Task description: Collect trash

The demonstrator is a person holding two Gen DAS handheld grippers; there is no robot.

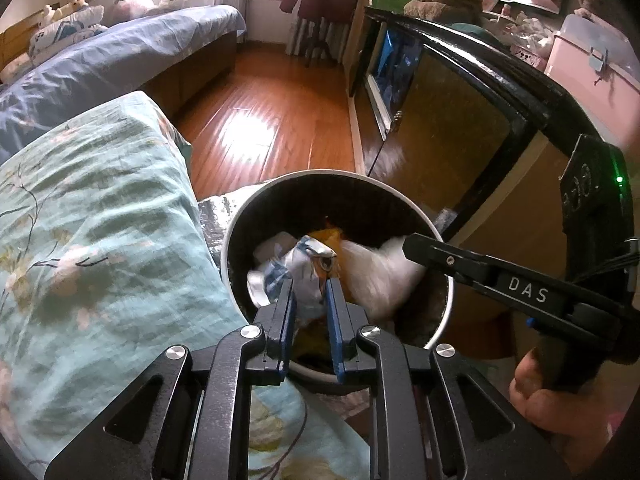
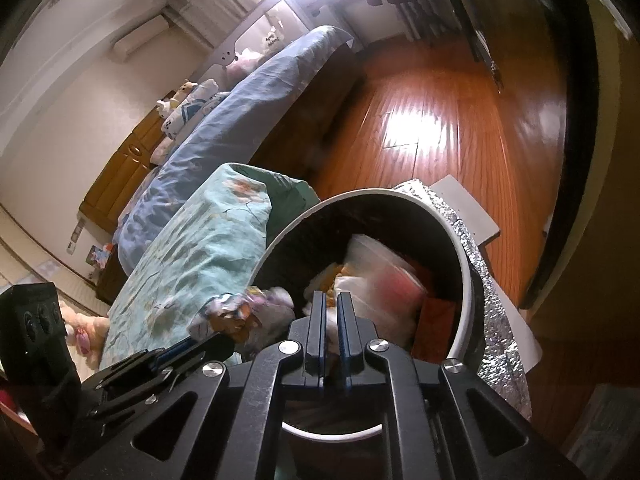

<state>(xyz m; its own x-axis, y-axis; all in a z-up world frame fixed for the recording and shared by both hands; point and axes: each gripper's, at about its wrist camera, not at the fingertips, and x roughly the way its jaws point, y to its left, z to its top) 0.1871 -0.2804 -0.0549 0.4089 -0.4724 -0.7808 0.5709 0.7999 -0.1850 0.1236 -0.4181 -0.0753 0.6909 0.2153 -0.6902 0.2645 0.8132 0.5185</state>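
A teal quilt (image 1: 100, 220) bulges up against the left side of the bin (image 1: 320, 175), so anything let go out there lands on bedding, not in the trash.

Just right of that, the left gripper (image 1: 310, 284) hangs over the near-left part of the bin's mouth. It is closed on a crumpled blue-and-white wrapper (image 1: 304, 260), which sticks out past the fingertips and lies inside the rim line. To my eye this is the drop step. It is best to open fully and let the wrapper fall straight, since crinkled foil can cling to a pad.

The bin is already fairly full, with a pale bag and orange scraps heaped inside. A low release would keep light pieces from bouncing out.

Over the right side of the bin, the right gripper (image 1: 412, 244) reaches in from beyond the rim, a hand (image 1: 552, 400) on its handle. Its jaws stand only a sliver apart. A white wad (image 1: 380, 280) sits blurred at its tip, above the heap, and I cannot tell whether it is pinched or loose. Either way it is over the opening.
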